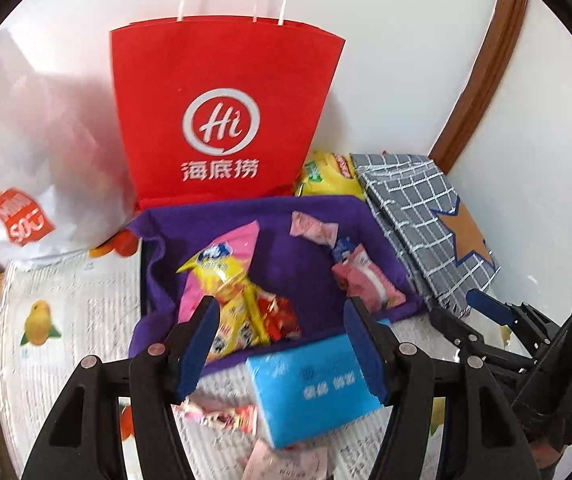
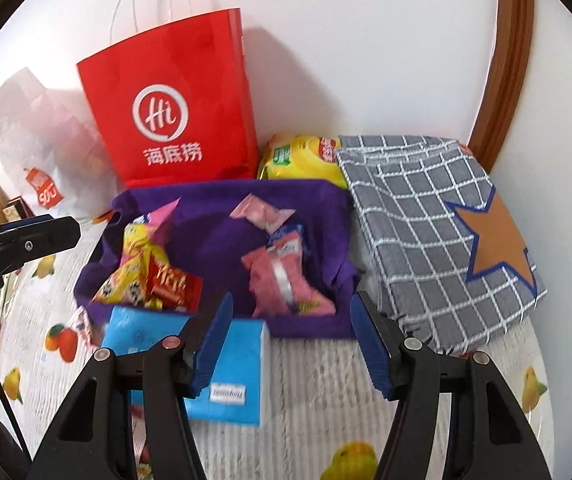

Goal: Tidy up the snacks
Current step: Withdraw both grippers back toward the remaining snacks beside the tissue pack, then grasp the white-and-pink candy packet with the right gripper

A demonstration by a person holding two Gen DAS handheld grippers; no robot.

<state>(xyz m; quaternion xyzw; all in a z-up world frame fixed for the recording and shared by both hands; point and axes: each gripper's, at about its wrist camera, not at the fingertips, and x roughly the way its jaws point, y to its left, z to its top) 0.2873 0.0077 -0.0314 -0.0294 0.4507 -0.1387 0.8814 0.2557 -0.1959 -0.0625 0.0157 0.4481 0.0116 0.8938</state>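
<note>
Snack packets (image 1: 241,292) lie in the purple felt tray (image 1: 310,268), frame centre, below the red paper bag (image 1: 225,120). Blue box (image 1: 314,392) just below the tray. Left gripper (image 1: 281,320) and right gripper (image 2: 290,316): jaws apart, nothing between them.

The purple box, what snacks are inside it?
Inside the purple box lie a pink and yellow packet, a small red packet and pink wrapped sweets. Anything beneath those packets is covered.
</note>
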